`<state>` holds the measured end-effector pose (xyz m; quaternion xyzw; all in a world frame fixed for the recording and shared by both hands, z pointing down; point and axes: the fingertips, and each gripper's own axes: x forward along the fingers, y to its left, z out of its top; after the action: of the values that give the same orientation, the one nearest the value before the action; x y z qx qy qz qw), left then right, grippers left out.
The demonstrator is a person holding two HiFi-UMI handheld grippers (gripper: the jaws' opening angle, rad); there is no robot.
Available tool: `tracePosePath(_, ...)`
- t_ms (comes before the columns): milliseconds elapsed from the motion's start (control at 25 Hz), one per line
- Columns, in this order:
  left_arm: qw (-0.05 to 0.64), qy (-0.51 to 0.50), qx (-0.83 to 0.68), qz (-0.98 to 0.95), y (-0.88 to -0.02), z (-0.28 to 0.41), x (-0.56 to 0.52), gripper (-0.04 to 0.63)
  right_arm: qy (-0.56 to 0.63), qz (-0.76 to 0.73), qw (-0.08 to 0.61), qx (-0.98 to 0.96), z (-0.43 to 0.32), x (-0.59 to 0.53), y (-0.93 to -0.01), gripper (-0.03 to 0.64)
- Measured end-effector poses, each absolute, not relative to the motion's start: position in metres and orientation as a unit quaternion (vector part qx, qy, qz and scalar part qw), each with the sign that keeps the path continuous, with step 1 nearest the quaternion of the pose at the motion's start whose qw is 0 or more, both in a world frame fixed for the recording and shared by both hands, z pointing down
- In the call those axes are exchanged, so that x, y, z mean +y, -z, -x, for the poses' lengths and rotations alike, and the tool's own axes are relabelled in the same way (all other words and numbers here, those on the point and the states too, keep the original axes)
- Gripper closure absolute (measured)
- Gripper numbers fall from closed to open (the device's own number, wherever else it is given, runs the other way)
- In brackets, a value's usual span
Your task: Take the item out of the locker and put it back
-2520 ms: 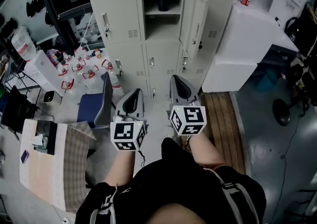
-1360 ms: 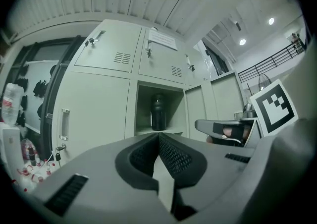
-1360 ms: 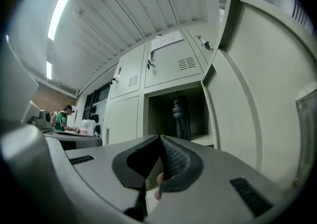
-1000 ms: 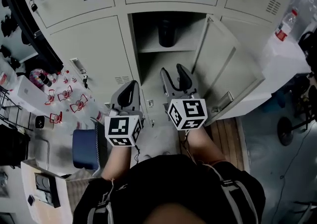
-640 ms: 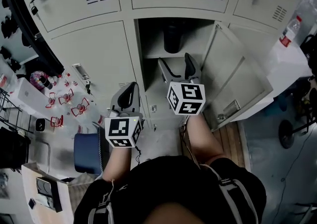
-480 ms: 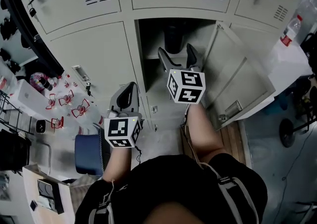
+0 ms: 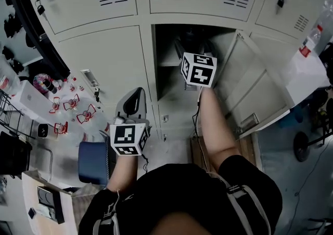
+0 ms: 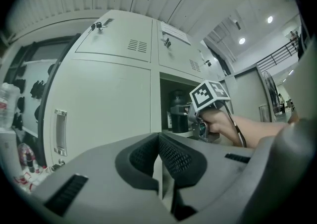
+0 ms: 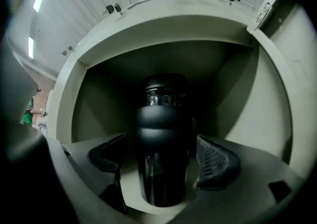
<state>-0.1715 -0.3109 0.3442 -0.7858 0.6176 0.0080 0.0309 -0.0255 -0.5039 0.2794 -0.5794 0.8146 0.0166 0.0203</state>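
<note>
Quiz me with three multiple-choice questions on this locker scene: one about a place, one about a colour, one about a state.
1. Where does the bottle stand?
A) on the floor
B) on a shelf in the open locker
C) on a chair

2. What colour is the bottle?
A) white
B) red
C) black

3. How are the right gripper's fingers?
A) shut and empty
B) apart, either side of the bottle
C) clamped on a door handle

Answers:
1 B: the right gripper view shows it on the shelf inside.
2 C: it looks black all over.
3 B: the fingers have just been opening and flank the bottle with gaps, not pressing it.
</note>
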Motion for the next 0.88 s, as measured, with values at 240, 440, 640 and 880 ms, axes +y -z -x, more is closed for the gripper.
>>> tracePosePath(240, 0.029, -0.006, 0.627, 0.779, -0.346, 0.182, -0.312, 0.583, 0.002, 0.583, 0.001, 0.813, 0.028, -0.530, -0.289, 0.176)
tracePosePath(440, 0.030, -0.005, 0.632, 0.774, -0.345, 0.188, -0.309, 0.583, 0.027, 0.581, -0.007, 0.813, 0.032, -0.541, -0.299, 0.215)
tracePosePath(640, 0.029, -0.005, 0.635, 0.772, -0.346, 0.192, -0.306, 0.583, 0.028, 0.573, -0.012, 0.819, 0.034, -0.538, -0.298, 0.212)
tracePosePath(880, 0.024, 0.000, 0.627, 0.778, -0.351, 0.185, -0.303, 0.583, 0.037, 0.553, -0.014, 0.832, 0.037, -0.516, -0.298, 0.212)
